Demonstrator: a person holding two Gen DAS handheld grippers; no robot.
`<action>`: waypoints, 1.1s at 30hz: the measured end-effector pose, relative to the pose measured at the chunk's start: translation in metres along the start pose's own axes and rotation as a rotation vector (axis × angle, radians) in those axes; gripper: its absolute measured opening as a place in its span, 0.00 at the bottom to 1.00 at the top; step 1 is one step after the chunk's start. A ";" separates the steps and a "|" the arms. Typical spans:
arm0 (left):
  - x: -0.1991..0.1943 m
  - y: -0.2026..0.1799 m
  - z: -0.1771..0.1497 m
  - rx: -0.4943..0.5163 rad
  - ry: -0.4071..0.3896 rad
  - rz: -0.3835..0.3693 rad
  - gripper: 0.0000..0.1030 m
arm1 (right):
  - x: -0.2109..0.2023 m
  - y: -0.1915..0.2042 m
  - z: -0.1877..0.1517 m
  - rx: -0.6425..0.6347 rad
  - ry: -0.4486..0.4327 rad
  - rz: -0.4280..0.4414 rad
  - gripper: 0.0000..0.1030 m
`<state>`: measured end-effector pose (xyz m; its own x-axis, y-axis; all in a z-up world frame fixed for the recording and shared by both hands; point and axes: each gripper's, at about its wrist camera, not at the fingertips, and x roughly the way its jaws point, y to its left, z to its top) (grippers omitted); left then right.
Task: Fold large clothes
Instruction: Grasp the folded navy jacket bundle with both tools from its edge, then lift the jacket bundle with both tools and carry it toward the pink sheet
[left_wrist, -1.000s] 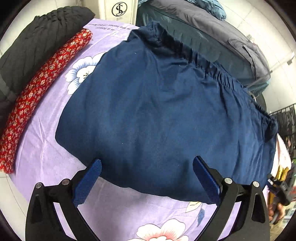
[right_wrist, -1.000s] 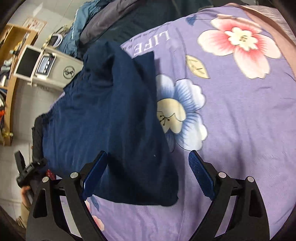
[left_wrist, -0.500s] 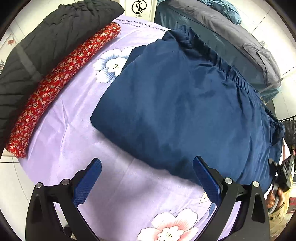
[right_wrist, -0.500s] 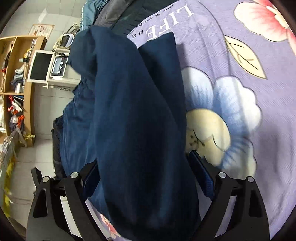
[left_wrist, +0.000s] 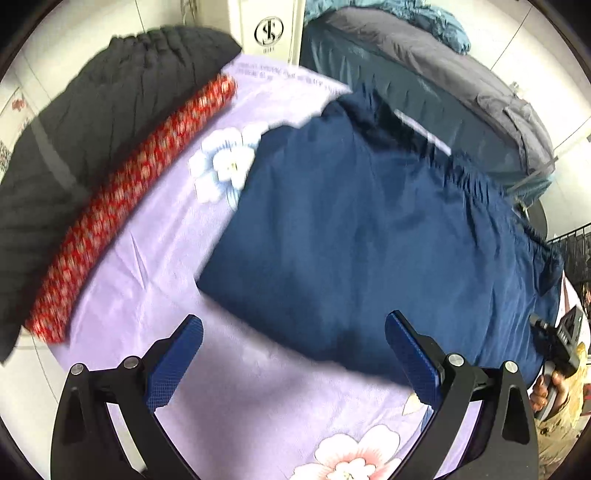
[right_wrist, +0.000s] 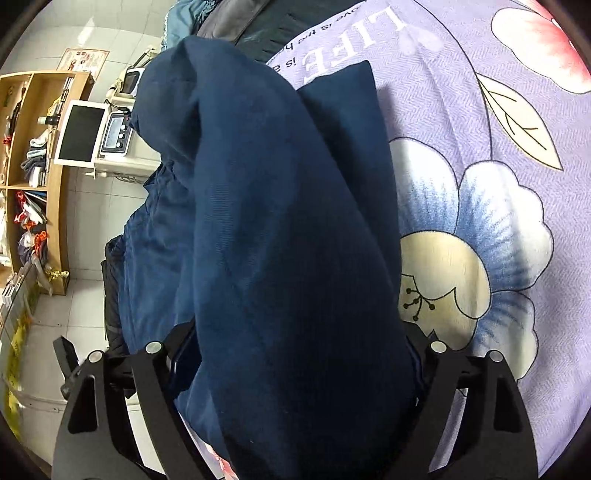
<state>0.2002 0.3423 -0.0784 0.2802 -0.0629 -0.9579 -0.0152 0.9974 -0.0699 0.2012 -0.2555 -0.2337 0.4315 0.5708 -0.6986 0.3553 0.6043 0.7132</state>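
Observation:
A large navy blue garment with a gathered waistband lies folded on the purple flowered bedsheet. My left gripper is open and empty, just short of the garment's near folded edge. In the right wrist view the same garment fills the middle and drapes over my right gripper, whose jaws stand wide apart with the cloth bunched between them; its pads are hidden by the cloth. The right gripper's handle and a hand show at the left wrist view's right edge.
A red patterned roll and a black padded garment lie along the sheet's left side. Dark grey and teal bedding is piled at the back. A wooden shelf and a white appliance stand beyond the bed.
My left gripper has backed away from the garment's edge and tilted left. My right gripper has pushed forward under the garment's end, so the cloth now covers its fingers.

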 end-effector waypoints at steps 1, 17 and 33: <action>-0.001 0.002 0.005 0.001 -0.008 -0.001 0.94 | 0.001 0.000 0.000 -0.002 0.003 -0.007 0.80; 0.102 0.007 0.070 0.076 0.137 -0.025 0.95 | -0.001 0.001 0.000 0.045 0.017 -0.082 0.80; 0.166 0.062 0.085 -0.139 0.261 -0.385 0.95 | 0.003 0.028 -0.006 0.009 0.055 -0.169 0.76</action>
<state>0.3272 0.3968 -0.2183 0.0406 -0.4511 -0.8915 -0.0908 0.8869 -0.4529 0.2079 -0.2333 -0.2161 0.3192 0.4914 -0.8103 0.4261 0.6893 0.5859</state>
